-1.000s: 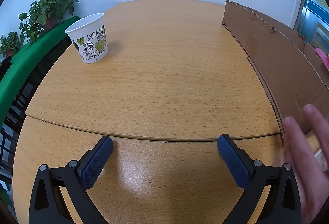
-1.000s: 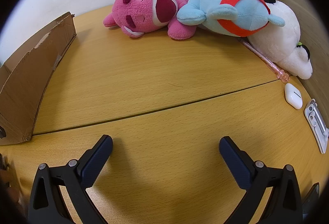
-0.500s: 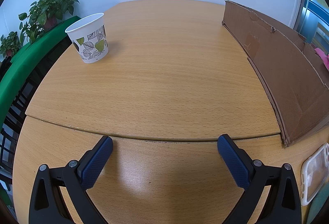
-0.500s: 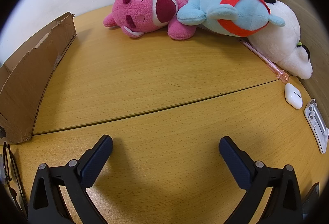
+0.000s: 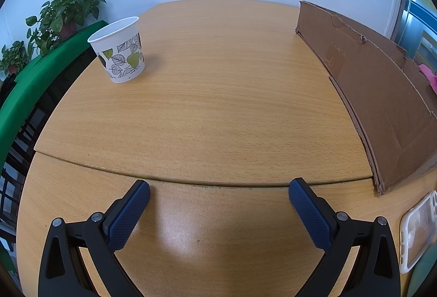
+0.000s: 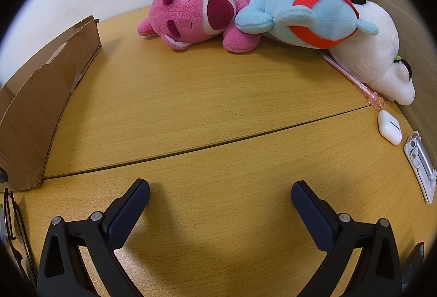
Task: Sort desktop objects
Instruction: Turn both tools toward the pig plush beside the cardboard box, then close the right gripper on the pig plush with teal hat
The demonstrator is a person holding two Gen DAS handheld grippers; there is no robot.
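Observation:
My left gripper (image 5: 218,189) hovers open over the wooden table (image 5: 218,106), nothing between its fingers. Far ahead to its left stands a leaf-printed paper cup (image 5: 121,51); a clear phone case (image 5: 418,231) lies at the right edge. A cardboard box (image 5: 382,95) runs along the right. My right gripper (image 6: 220,187) is also open and empty. Ahead of it lie a pink plush (image 6: 196,15), a blue-and-red plush (image 6: 308,15) and a white plush (image 6: 377,56). A pink pen (image 6: 355,78), a white earbud case (image 6: 389,126) and a silver-white clip (image 6: 420,163) lie at the right.
Potted plants (image 5: 62,13) and a green ledge (image 5: 32,84) stand beyond the table's left edge. A pair of glasses (image 6: 13,220) lies at the left edge of the right wrist view, near the cardboard box (image 6: 41,106). A dark object (image 6: 415,256) shows at bottom right.
A hand that was at the right of the left wrist view one second ago has gone, leaving the phone case in sight. Glasses now show at the left of the right wrist view. Both grippers held still.

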